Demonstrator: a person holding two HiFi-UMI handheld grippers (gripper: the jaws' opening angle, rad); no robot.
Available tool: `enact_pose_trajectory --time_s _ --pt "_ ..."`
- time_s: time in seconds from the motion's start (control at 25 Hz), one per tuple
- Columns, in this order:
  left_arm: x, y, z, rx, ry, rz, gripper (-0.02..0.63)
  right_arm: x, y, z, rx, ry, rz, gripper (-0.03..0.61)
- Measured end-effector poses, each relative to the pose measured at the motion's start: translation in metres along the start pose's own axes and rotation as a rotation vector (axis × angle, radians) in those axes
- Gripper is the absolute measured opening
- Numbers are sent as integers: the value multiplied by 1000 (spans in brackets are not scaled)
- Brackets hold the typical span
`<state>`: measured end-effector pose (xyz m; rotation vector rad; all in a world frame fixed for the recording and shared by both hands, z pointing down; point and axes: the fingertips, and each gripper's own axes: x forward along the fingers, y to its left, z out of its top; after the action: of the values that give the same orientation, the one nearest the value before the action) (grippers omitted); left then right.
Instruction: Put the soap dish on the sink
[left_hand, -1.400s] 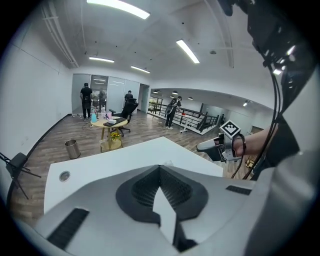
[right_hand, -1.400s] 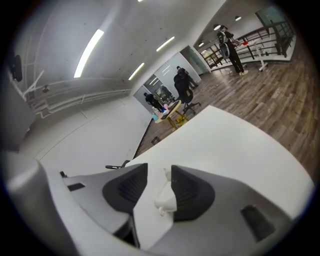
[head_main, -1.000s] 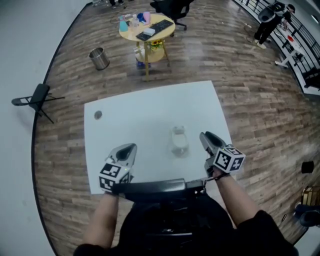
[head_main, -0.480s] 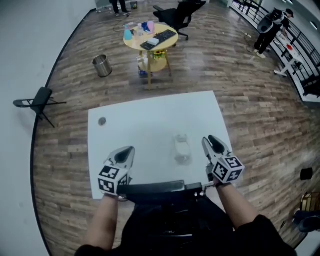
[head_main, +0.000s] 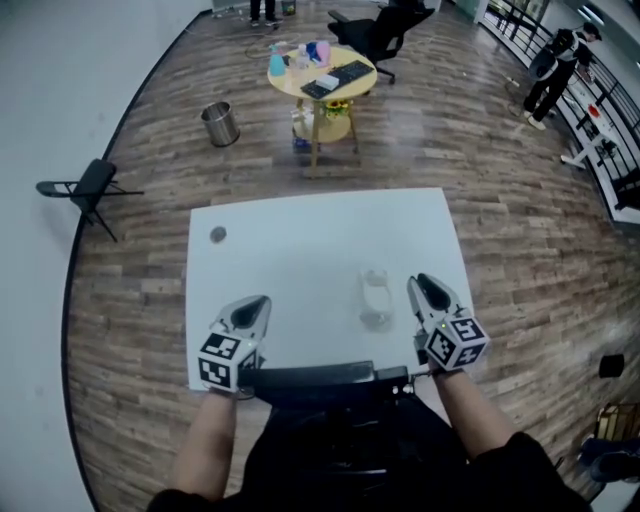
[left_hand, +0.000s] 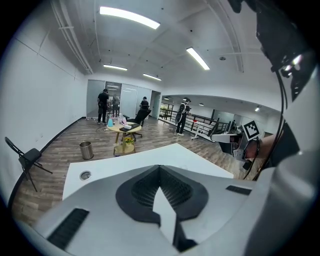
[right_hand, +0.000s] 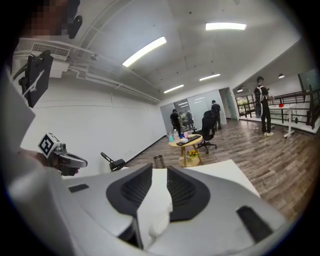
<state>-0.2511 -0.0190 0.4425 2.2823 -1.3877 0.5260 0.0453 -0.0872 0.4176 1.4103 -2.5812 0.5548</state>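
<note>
- White worktop (head_main: 300, 250) is pretty much bare. The only task item on it is the soap dish (head_main: 375, 298), a small see-through thing sitting flat towards the right side of the near half.
- Nobody's got hold of the dish. It's resting on the worktop by itself, just beside the right hand-held gripper (head_main: 428, 292) on that gripper's left, and not touching it as far as I can tell.
- The right hand-held gripper has its jaws parted and they're closing. Its own view shows only pale worktop through the gap, so it's empty.
- The left hand-held gripper (head_main: 252, 308) is clenched, tips meeting, with nothing caught in it. It hovers over the near left part of the worktop, well apart from the dish.
- Big catch: I can't spot a sink in any view. There's a little round fitting (head_main: 218, 234) set in the far left of the worktop, but that's no basin.
- Behind it there's just wood floor, a round yellow table (head_main: 322, 72) with clutter on it, and a metal bin (head_main: 221, 124).
- So progress-wise I'd call it basically zero. The dish hasn't been grabbed or lifted, and nothing's been placed. The pick-up, the carry and the set-down are all left to do.
</note>
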Motion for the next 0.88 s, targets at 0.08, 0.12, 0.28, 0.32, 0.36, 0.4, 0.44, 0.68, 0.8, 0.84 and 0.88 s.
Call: enact_pose_trajectory --time_s 0.08,0.12,0.28,0.32,0.36,0.4,0.44,0.68,0.8,0.84,0.88 --pt "-4 3 0 -5 -5 10 -11 1 5 -1 -12 -6 11 101" --pt "-5 4 0 -5 -8 15 -11 1 6 -1 -20 -14 16 100" --pt "-7 4 0 -2 -11 21 -11 -1 12 0 -51 -56 45 57" --pt "-7 4 -1 -2 -7 19 -11 -1 12 -1 -58 -60 50 57" --pt "-6 4 -1 -1 -3 17 -11 -1 12 -2 -63 -61 53 21" --pt "-6 4 -2 1 1 17 -11 -1 11 -3 -69 -58 54 9" --pt "-6 3 -2 1 5 17 -11 -2 10 -4 -75 -55 52 8" --pt "-4 0 -5 -3 23 15 -11 -2 2 -11 -87 -31 33 8" --pt "-5 -1 -6 -6 25 19 -11 -2 -2 -12 -77 -29 29 8" --pt "-6 -1 -6 -7 26 21 -11 -1 -2 -12 -75 -30 29 8" --pt "-6 0 -6 -8 26 23 -11 -1 -3 -12 -74 -30 29 8"
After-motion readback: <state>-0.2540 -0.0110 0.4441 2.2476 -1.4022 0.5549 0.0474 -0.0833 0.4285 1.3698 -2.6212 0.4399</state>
